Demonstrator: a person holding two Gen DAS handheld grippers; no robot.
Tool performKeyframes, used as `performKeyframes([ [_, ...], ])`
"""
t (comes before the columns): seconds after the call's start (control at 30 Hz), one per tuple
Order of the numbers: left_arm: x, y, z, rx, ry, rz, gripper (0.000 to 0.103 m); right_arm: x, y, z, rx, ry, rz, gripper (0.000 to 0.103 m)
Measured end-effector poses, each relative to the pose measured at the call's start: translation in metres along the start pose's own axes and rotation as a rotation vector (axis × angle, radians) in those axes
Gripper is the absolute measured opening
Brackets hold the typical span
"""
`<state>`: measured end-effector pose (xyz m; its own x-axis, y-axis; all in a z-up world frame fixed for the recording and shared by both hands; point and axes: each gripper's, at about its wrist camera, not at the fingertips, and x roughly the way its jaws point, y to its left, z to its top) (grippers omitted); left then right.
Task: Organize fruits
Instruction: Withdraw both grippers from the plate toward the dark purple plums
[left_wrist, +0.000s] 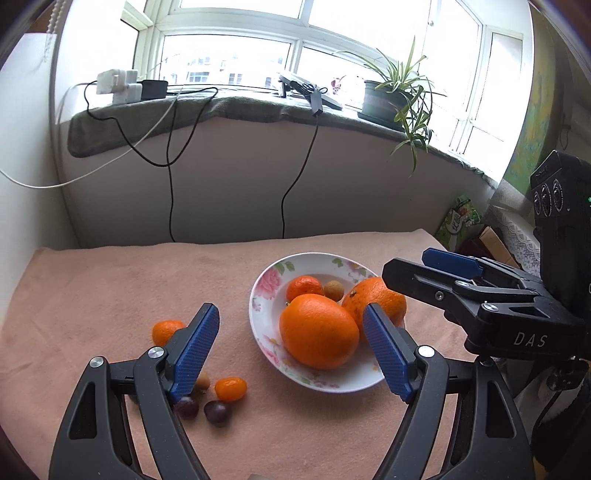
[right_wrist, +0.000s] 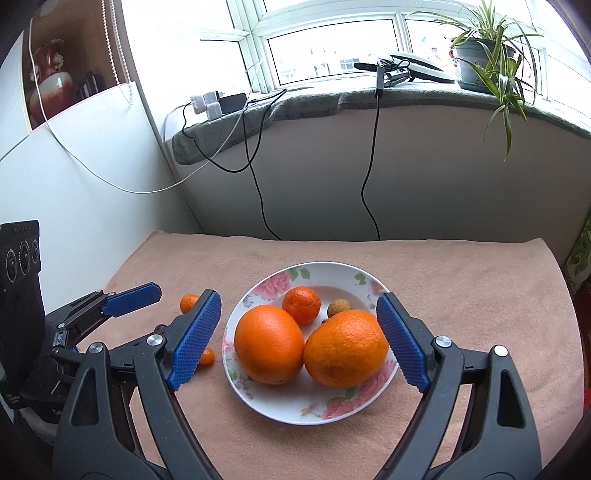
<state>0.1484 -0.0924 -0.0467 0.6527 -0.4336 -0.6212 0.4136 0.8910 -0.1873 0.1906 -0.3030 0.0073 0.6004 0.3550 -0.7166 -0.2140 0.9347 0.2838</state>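
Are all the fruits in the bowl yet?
Not yet. The bowl holds two big oranges, a mandarin and a longan. Both grippers are open and empty. A mandarin, kumquat and grapes wait on the cloth.

We looked down from both wrists, near the floral bowl (left_wrist: 258, 295) (right_wrist: 295, 406), left view from its left, sharing it

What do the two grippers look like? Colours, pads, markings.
Both match: black plastic scissor-style arms with triangular cut-outs, silver pivot bolts, and blue finger pads with a fine ribbed texture. The left gripper and right gripper each carry a black camera block with round lenses. The right gripper's body reads "DAS" in white. No sleeves or hands visible.
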Motion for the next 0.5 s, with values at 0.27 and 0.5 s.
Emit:
performKeyframes([
  [0.27,-0.016,0.023,-0.017,-0.020,0.004,0.062,0.080,-0.005,0.025,-0.015,-0.030,-0.016,0.009,0.089],
  [0.5,-0.029,0.050,-0.039,-0.026,0.028,0.126,0.080,-0.002,0.039,-0.027,-0.043,0.009,0.043,0.089],
])
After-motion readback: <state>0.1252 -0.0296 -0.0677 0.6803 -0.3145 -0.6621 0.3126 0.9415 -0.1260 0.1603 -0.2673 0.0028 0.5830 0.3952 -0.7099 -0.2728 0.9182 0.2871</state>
